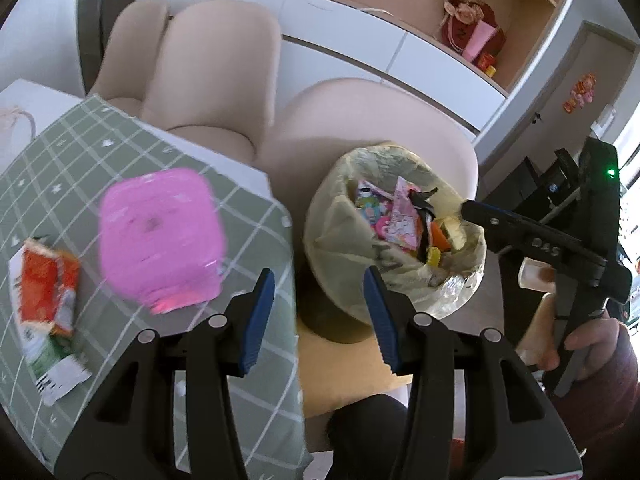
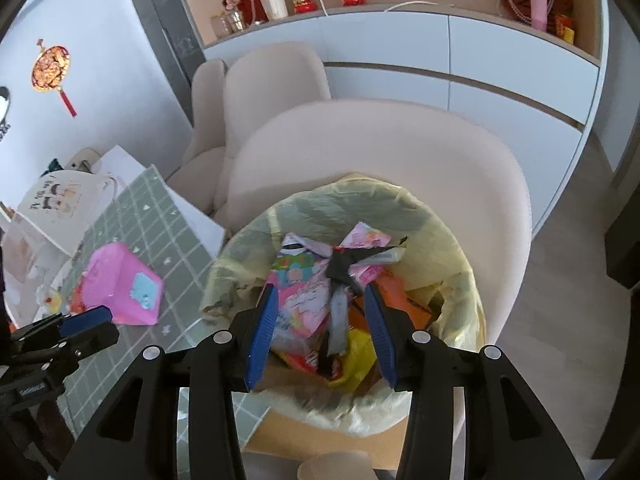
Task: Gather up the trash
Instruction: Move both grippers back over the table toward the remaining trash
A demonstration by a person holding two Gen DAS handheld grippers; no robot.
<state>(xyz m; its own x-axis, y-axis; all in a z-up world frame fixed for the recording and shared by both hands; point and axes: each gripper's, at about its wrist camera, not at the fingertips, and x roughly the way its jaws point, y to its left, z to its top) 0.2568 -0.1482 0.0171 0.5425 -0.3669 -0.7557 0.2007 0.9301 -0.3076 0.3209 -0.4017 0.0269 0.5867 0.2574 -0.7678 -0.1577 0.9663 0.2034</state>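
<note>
Trash bin [image 2: 448,248] lined with a yellowish bag, lower centre of the right wrist view, packed with wrappers, mouth facing up, right gripper [image 2: 320,328] above it, fingers apart and empty, "DAS" on its body in the left wrist view, left gripper [image 1: 320,316] fingers apart, orange wrapper [image 1: 46,280] lying lengthwise at left on the green checked tablecloth [image 1: 80,168] beside a pink pack [image 1: 160,240], print unreadable.

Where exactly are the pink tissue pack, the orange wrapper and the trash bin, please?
pink tissue pack [image 1: 160,236]: left wrist view, top face.
orange wrapper [image 1: 46,292]: left wrist view, middle.
trash bin [image 2: 436,232]: right wrist view, liner's far wall.

I read "DAS" in raised letters on the right gripper [image 1: 464,206], right of frame; other print is illegible.
</note>
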